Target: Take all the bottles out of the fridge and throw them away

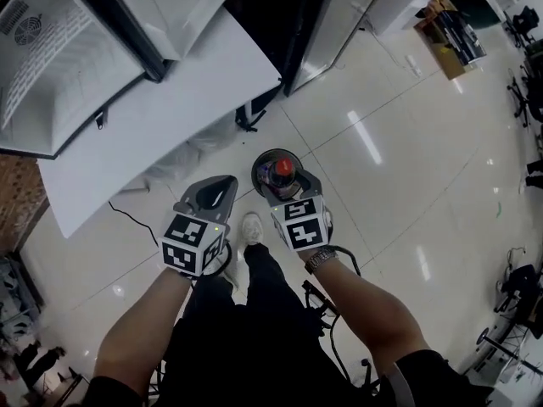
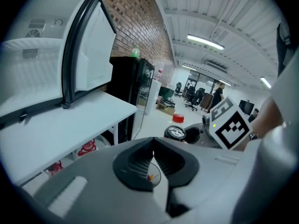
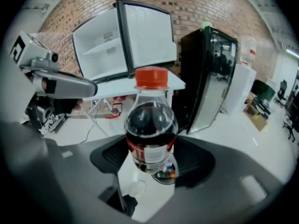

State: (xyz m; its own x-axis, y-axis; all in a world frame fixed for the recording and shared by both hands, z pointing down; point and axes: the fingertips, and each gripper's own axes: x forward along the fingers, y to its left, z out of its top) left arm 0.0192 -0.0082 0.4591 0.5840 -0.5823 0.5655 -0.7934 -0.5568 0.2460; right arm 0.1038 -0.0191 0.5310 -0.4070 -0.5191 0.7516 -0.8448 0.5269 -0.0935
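We have the right gripper [image 3: 150, 158] clamped on the lower body of the clear plastic cola bottle with a red cap [image 3: 150, 125]. The bottle is upright, over the round black waste bin [image 1: 260, 161] on the floor. To do this well, we judge the bottle should be centred above the bin's mouth and lowered a little before the jaws part, so it drops straight in. Our right forearm [image 1: 365, 303] reaches down and forward. The left gripper [image 2: 152, 146] hangs beside it, jaws together on nothing. Farther off, the white fridge [image 3: 100, 50] stands open on the white table [image 1: 170, 117].
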